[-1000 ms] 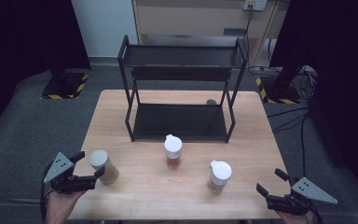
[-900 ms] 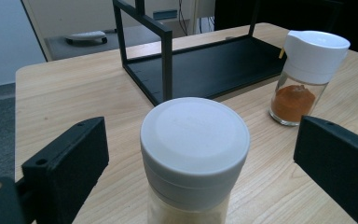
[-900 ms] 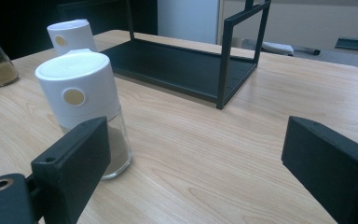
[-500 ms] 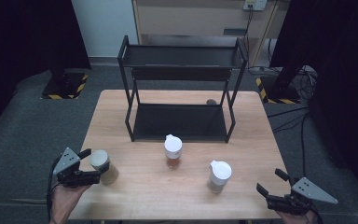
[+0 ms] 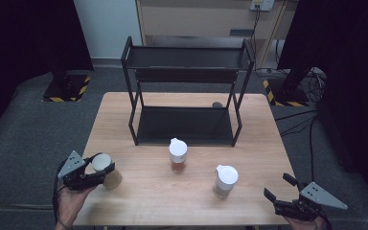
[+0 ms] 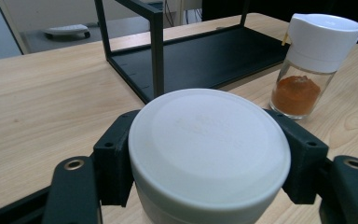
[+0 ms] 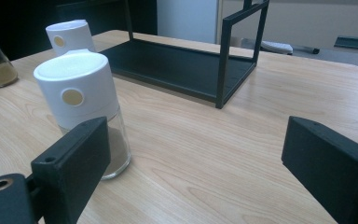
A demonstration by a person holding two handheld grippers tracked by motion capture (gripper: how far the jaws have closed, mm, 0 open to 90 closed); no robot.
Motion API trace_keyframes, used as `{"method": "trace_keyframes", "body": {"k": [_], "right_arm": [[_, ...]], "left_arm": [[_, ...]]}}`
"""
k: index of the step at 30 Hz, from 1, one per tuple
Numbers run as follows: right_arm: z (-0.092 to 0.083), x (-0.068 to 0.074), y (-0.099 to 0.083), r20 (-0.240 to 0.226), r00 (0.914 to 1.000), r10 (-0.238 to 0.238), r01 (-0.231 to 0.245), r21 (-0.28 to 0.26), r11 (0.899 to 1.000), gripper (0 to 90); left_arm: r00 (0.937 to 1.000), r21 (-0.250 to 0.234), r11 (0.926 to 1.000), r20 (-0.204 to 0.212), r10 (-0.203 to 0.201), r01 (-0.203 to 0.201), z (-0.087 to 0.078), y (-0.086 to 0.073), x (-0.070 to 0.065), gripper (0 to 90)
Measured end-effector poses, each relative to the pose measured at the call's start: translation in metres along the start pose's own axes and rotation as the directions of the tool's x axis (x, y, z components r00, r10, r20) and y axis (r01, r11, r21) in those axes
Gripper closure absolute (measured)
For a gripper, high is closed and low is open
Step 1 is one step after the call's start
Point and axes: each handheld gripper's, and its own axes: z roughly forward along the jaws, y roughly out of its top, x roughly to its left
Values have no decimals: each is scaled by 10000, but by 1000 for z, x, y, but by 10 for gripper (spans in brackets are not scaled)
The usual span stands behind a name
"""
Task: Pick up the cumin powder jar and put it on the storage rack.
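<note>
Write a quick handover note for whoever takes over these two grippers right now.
Left gripper: jaws have just closed on the white cap of the left spice jar, at the table's front left.
Right gripper: open, holding nothing, near the right jar.
Middle jar stands in front of the black rack.
Done: one jar gripped.
Left: probably shelving all three jars; both shelves hold none.

Grey carpet floor (image 5: 24, 124), pale cabinet (image 5: 206, 19) behind wooden table (image 5: 258, 139)

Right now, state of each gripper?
Left gripper: jaws just closed, shut on the white-capped jar at the table's front left.
Right gripper: open, holding nothing.
</note>
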Motion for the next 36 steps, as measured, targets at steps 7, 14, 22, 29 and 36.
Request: {"method": "trace_keyframes", "body": {"k": [7, 14, 22, 29, 36], "right_arm": [[0, 0, 0, -17, 10000, -4, 4, -4, 10000, 82], [0, 0, 0, -14, 10000, -16, 16, 7, 10000, 81], [0, 0, 0, -34, 10000, -15, 15, -13, 10000, 81], [0, 0, 0, -41, 10000, -19, 19, -24, 10000, 81], [0, 0, 0, -47, 10000, -5, 5, -34, 10000, 81]], "left_arm": [[9997, -17, 9997, -46, 224, -224, -1, 0, -3, 326], [9965, 120, 9969, 311, 777, -781, 4, 9, -7, 326], [9903, 63, 9961, 1085, 871, -883, 17, 25, -6, 326], [9823, -1, 9950, 1593, 988, -1001, 32, 41, -5, 327], [9766, -91, 9953, 1925, 961, -962, 49, 53, -3, 327]]}}
